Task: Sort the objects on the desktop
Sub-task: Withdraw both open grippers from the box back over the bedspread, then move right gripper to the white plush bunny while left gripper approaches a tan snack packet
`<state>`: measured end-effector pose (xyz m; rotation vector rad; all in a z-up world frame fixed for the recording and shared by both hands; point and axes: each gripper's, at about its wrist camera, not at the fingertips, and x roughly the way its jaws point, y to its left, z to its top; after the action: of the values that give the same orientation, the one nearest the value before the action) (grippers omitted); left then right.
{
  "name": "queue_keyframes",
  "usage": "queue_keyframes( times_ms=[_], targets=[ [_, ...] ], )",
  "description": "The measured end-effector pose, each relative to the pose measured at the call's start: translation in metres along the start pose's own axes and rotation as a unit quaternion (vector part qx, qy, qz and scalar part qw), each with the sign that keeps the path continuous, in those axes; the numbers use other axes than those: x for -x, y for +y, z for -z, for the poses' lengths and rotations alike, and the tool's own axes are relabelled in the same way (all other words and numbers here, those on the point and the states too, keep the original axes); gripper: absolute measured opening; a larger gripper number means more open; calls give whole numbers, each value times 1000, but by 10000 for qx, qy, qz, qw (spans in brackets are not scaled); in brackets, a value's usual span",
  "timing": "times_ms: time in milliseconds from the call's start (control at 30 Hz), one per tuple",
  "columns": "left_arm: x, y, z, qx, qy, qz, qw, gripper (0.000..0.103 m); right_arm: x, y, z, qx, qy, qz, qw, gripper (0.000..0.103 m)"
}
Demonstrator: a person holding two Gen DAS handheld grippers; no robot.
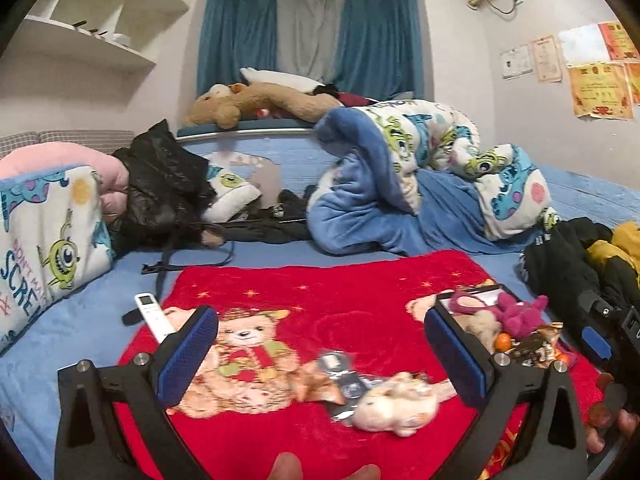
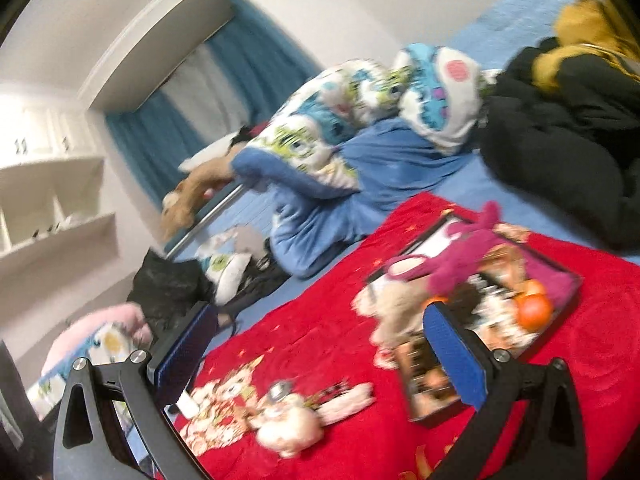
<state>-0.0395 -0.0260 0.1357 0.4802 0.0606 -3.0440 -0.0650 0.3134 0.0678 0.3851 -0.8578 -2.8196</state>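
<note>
**Kid:** What are your hands doing?

**Me:** My left hand-held gripper (image 1: 320, 354) is spread wide and holds nothing. It hangs over the red blanket (image 1: 360, 284) on the bed. My right hand-held gripper (image 2: 316, 354) is spread wide too, and empty.

**Kid:** What is under them?

**Me:** A small cream plush toy (image 1: 394, 404) lies on the blanket, between my left fingers. Some shiny packets (image 1: 344, 376) touch it. I think they lie loose because they are not sorted yet.

**Kid:** Where do they go?

**Me:** Maybe in the dark tray (image 2: 568, 280) on the right. A pink plush toy (image 2: 456, 264), oranges (image 2: 534, 306) and snack bags already sit in it.

**Kid:** And the white thing?

**Me:** A remote control (image 1: 152, 316), by the blanket's left edge.

**Kid:** Any words?

**Me:** The pillow (image 1: 44, 240) shows "SCRE". The packets are too blurry to read.
</note>
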Motion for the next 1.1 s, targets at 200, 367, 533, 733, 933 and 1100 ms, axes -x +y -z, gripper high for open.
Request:
queue_keyframes(
  times_ms=[200, 367, 533, 733, 933, 1100],
  targets=[
    [-11, 38, 13, 290, 73, -114, 9995, 103, -37, 43, 28, 669, 440, -242, 9965, 103],
    [-37, 51, 33, 261, 220, -193, 9992, 103, -64, 58, 47, 984, 567, -500, 9923, 103],
    [-81, 62, 62, 225, 393, -305, 9985, 103, -94, 72, 64, 1494, 769, -622, 9838, 103],
    [-138, 59, 102, 209, 752, -184, 9968, 103, -114, 66, 94, 2033, 1047, -683, 9711, 103],
    [-167, 37, 125, -311, 920, -147, 9952, 103, -117, 32, 109, 2002, 1359, -545, 9688, 103],
    [-174, 35, 118, -393, 831, -234, 9955, 103, -132, 31, 116, 1959, 1608, -593, 9655, 103]
  ],
)
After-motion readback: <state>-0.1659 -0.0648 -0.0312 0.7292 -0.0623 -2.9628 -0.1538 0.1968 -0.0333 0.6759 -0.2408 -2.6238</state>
